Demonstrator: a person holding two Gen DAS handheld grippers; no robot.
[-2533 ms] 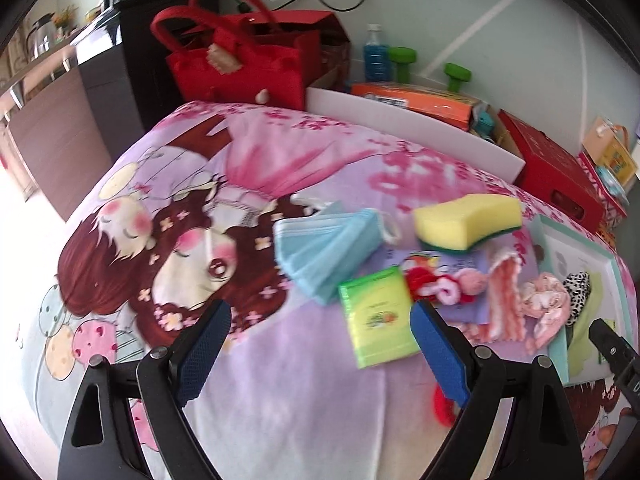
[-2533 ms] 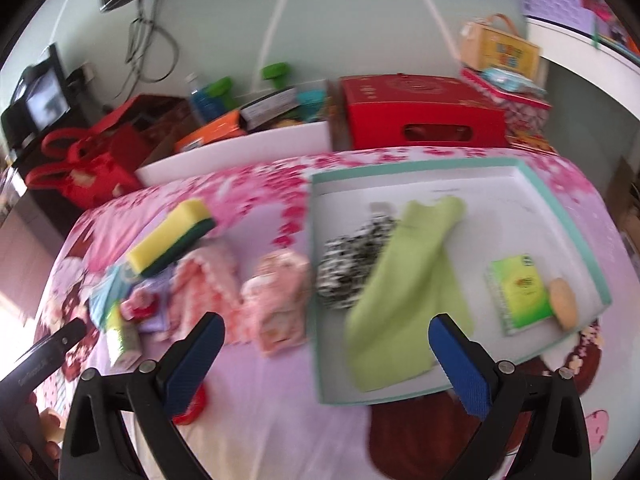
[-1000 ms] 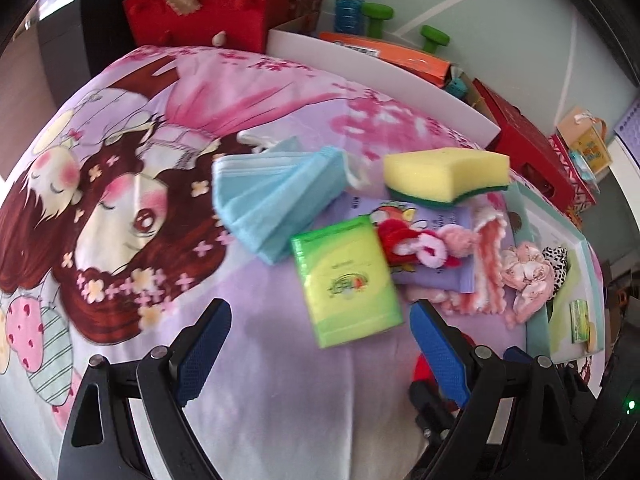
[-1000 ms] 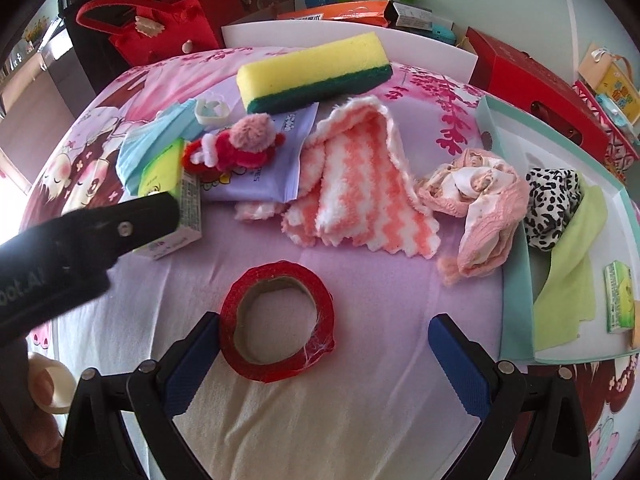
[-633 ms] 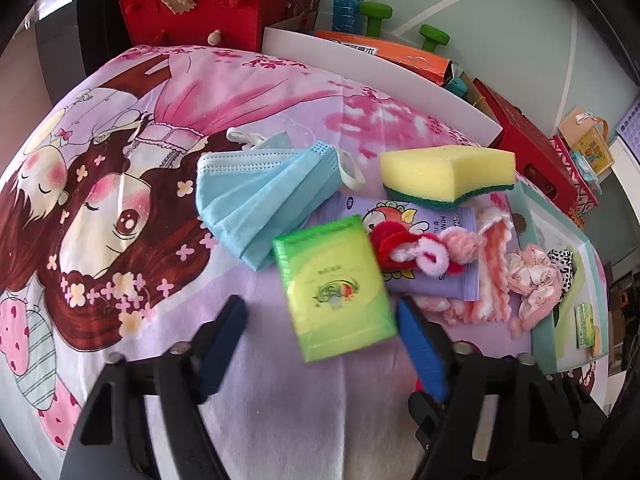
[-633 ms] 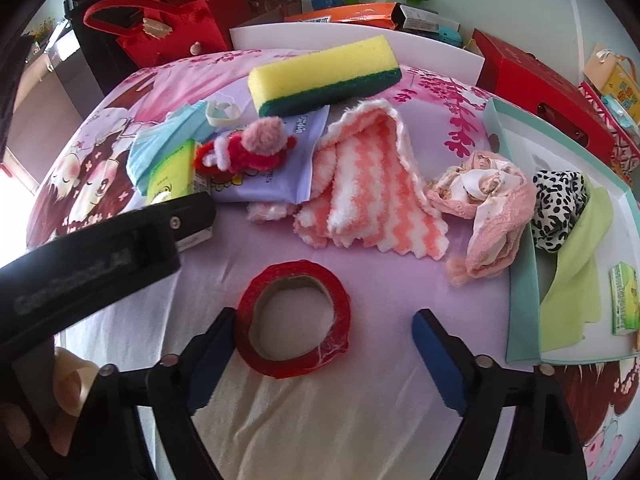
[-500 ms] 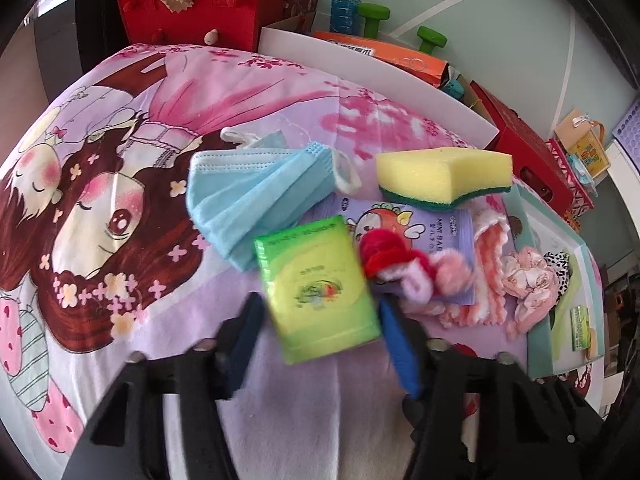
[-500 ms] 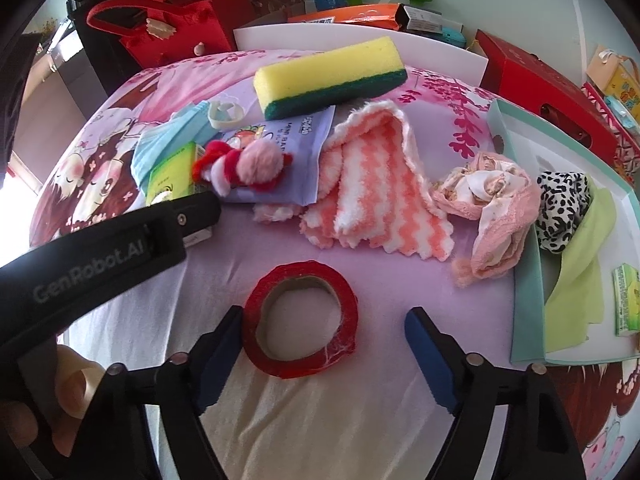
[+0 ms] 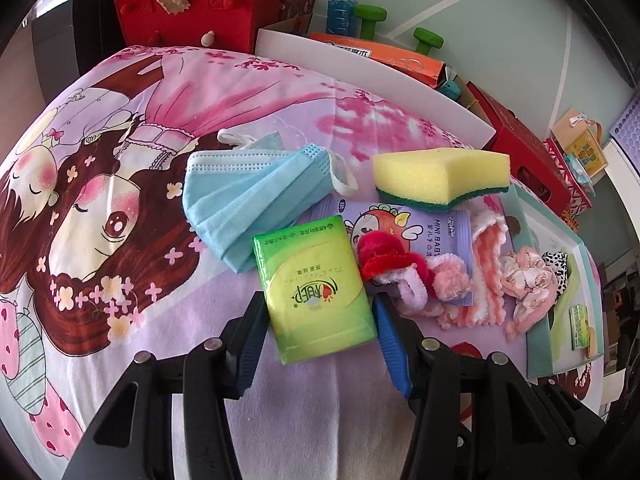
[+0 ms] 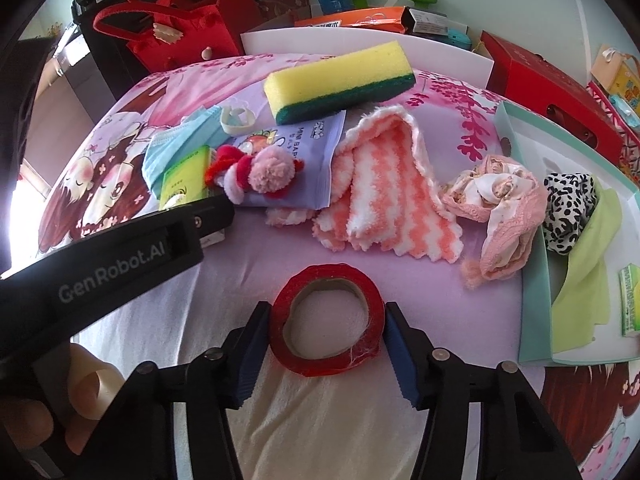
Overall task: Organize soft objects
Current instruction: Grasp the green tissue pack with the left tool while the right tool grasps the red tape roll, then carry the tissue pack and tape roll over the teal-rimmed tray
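Observation:
My left gripper [image 9: 318,322] is shut on a green tissue pack [image 9: 314,286] lying on the printed cloth. My right gripper [image 10: 326,326] is shut on a red tape roll [image 10: 326,330] near the front edge. A blue face mask [image 9: 248,196], yellow sponge [image 9: 438,174], purple wipes pack [image 9: 416,228], red-pink plush scrunchie [image 9: 404,270], striped pink towel [image 10: 384,196] and pink cloth [image 10: 500,208] lie around. The teal tray [image 10: 532,292] holds a green cloth [image 10: 588,268], a leopard scrunchie [image 10: 568,204] and another tissue pack [image 10: 631,300].
A red felt bag [image 9: 188,4], a white board [image 9: 372,76], an orange box [image 9: 380,56], green dumbbells [image 9: 370,14], a blue bottle [image 9: 340,4] and red boxes [image 10: 548,80] stand behind the table. The left gripper's body [image 10: 104,256] crosses the right wrist view.
Both grippers moved forward and closed: the left jaws onto the green tissue pack, the right jaws onto the red tape roll.

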